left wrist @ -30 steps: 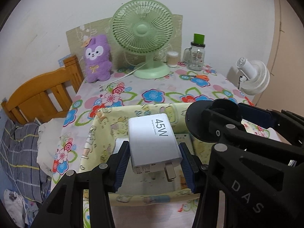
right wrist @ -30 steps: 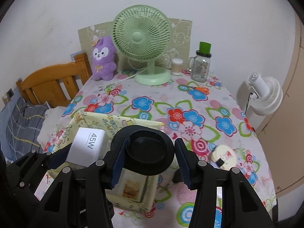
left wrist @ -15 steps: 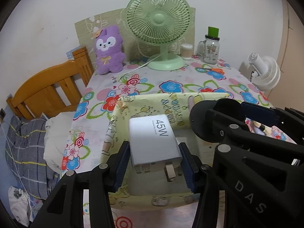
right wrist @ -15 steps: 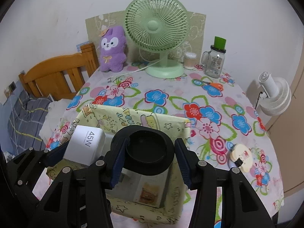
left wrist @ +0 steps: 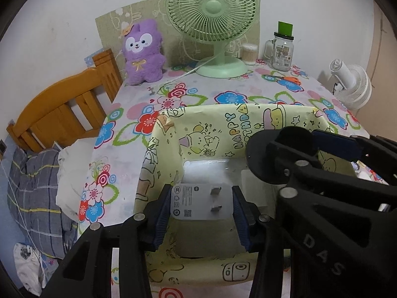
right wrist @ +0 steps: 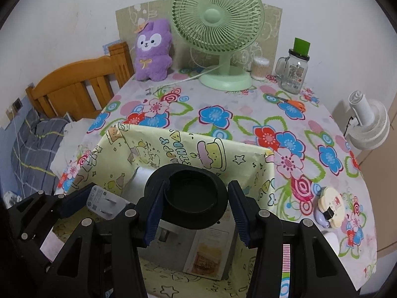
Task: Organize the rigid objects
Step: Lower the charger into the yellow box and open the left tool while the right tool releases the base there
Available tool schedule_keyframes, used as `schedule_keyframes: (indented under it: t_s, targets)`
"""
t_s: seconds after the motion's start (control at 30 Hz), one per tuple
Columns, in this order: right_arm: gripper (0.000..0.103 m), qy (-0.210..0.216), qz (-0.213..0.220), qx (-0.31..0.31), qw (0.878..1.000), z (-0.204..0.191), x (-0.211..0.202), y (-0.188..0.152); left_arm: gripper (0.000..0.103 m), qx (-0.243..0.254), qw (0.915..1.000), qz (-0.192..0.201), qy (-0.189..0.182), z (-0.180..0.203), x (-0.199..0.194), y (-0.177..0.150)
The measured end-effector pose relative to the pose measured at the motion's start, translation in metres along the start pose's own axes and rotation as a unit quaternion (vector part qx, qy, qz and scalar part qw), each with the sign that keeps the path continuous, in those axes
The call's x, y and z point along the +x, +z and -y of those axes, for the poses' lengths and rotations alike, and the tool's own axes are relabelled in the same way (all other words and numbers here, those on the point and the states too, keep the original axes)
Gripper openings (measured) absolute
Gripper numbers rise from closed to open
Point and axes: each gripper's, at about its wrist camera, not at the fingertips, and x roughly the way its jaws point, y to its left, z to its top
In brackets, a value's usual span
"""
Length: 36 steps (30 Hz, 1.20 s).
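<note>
My left gripper (left wrist: 201, 204) is over the open yellow cartoon-print box (left wrist: 223, 129). Its jaws are closing, and both blue pads press on a white charger (left wrist: 193, 202) whose prong face is turned toward the camera. My right gripper (right wrist: 196, 196) is shut on a black round lid (right wrist: 196, 198) just above the box's right half (right wrist: 198, 149). In the right wrist view the charger (right wrist: 104, 200) shows at the lower left. In the left wrist view the black lid (left wrist: 263, 159) hangs at the right.
Inside the box lies a white carton (right wrist: 208, 253). At the back of the floral table stand a green fan (right wrist: 218, 24), a purple plush (right wrist: 152, 49), a swab jar (right wrist: 259, 68) and a glass mug-jar (right wrist: 295, 74). Orange scissors (right wrist: 295, 104) and a round cream case (right wrist: 331, 203) lie right. A wooden bed frame (left wrist: 64, 114) is left.
Both grippers have come down and forward over the box. The charger has tipped between the left pads: its 45W face showed before, its prong face shows now.
</note>
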Motion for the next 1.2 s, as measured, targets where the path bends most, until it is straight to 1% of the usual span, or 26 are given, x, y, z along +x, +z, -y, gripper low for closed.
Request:
schedule_keyframes:
  t_s: [0.17,0.2,0.23,0.33,0.47,0.53,0.6,0.67,0.7,0.77,0.83,0.87,0.9,1.03,1.1,1.2]
  targets:
    - [0.054,0.0,-0.009,0.005,1.0,0.003,0.008,0.001,0.05,0.004,1.0,-0.001,0.002,0.002,0.004,0.002]
    - [0.054,0.0,-0.011,0.007,1.0,0.004,0.01,0.001,0.058,0.005,1.0,0.004,0.002,0.003,0.003,0.003]
    - [0.054,0.001,-0.013,0.008,1.0,0.005,0.011,0.001,0.062,0.006,1.0,0.007,-0.002,0.003,0.003,0.003]
    - [0.054,0.001,-0.018,0.009,1.0,0.006,0.016,0.002,0.063,0.007,0.9998,0.017,0.005,0.005,0.002,0.004]
    - [0.054,0.007,-0.023,0.016,1.0,0.008,0.021,0.002,0.065,0.01,0.9999,0.008,-0.002,0.005,0.006,0.005]
    - [0.055,0.01,-0.022,0.02,1.0,0.008,0.023,0.003,0.068,0.01,0.9999,0.005,-0.007,0.006,0.007,0.006]
    - [0.055,0.01,-0.019,0.025,0.999,0.01,0.024,0.004,0.074,0.011,0.9998,0.002,-0.015,0.007,0.008,0.007]
    - [0.055,0.014,-0.024,0.027,0.999,0.012,0.027,0.005,0.077,0.012,0.9997,0.002,-0.021,0.008,0.008,0.007]
    - [0.056,0.014,-0.024,0.026,0.999,0.012,0.027,0.006,0.079,0.012,0.9996,0.002,-0.024,0.009,0.008,0.007]
    - [0.063,0.011,-0.022,0.026,0.999,0.012,0.026,0.006,0.082,0.012,0.9995,0.001,-0.028,0.01,0.007,0.007]
    - [0.071,0.02,-0.016,0.028,0.999,0.013,0.023,0.006,0.086,0.012,0.9994,0.003,-0.031,0.011,0.006,0.007]
    - [0.074,0.02,-0.014,0.03,0.999,0.012,0.021,0.006,0.087,0.011,0.9994,0.004,-0.033,0.011,0.005,0.007]
    - [0.077,0.015,-0.009,0.03,0.999,0.013,0.019,0.006,0.088,0.011,0.9994,0.006,-0.034,0.011,0.004,0.007]
    - [0.082,0.009,0.003,0.024,1.0,0.012,0.012,0.007,0.093,0.007,0.9995,0.009,-0.031,0.011,-0.002,0.006]
    - [0.082,0.006,0.006,0.02,1.0,0.011,0.008,0.006,0.096,0.006,0.9996,0.013,-0.025,0.012,-0.005,0.006]
    - [0.083,0.001,0.008,0.01,1.0,0.009,0.002,0.004,0.097,0.003,0.9996,0.017,-0.022,0.011,-0.011,0.006]
